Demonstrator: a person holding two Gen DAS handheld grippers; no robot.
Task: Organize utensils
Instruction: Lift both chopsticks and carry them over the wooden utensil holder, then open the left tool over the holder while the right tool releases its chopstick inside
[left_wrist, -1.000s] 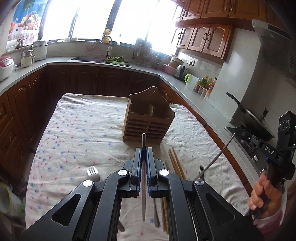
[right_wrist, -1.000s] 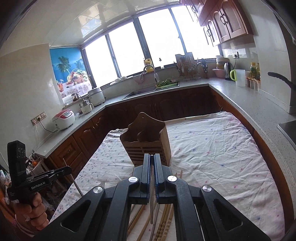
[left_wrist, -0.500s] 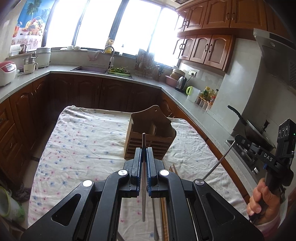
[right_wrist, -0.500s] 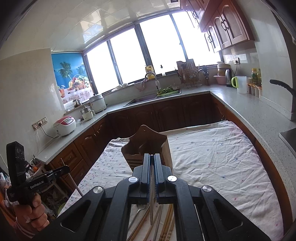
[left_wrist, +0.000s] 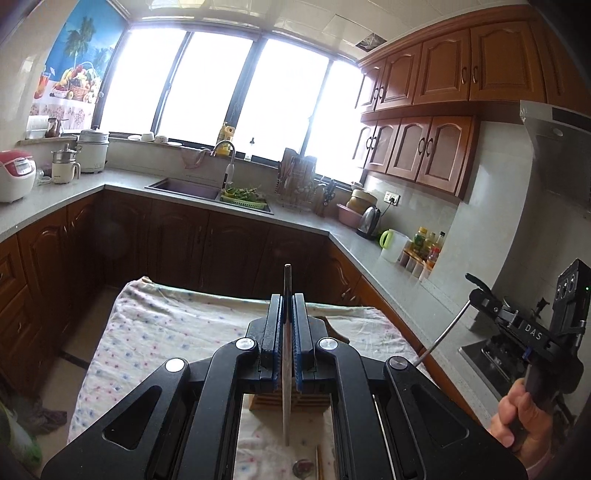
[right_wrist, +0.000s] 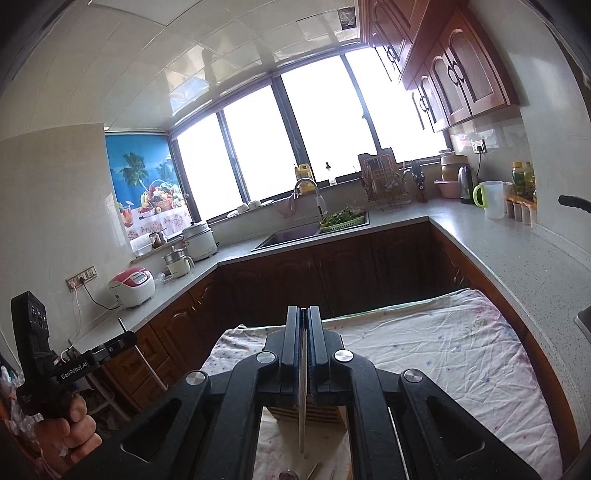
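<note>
1. Wooden utensil holder (left_wrist: 290, 402) stands on the table's flowered cloth (left_wrist: 166, 325), stiff and stable, mostly hidden beneath both grippers.
2. Left gripper (left_wrist: 287, 314) pinches a thin metal utensil (left_wrist: 286, 398), likely a knife: light, rigid, slippery; grip mid-shaft.
3. Right gripper (right_wrist: 304, 328) likewise pinches a slim metal piece (right_wrist: 302, 417).

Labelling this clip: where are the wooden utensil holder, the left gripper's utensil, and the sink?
wooden utensil holder (left_wrist: 266, 402), left wrist view, slatted front.
left gripper's utensil (left_wrist: 286, 291), left wrist view, protruding handle.
sink (right_wrist: 288, 236), right wrist view, basin.
</note>
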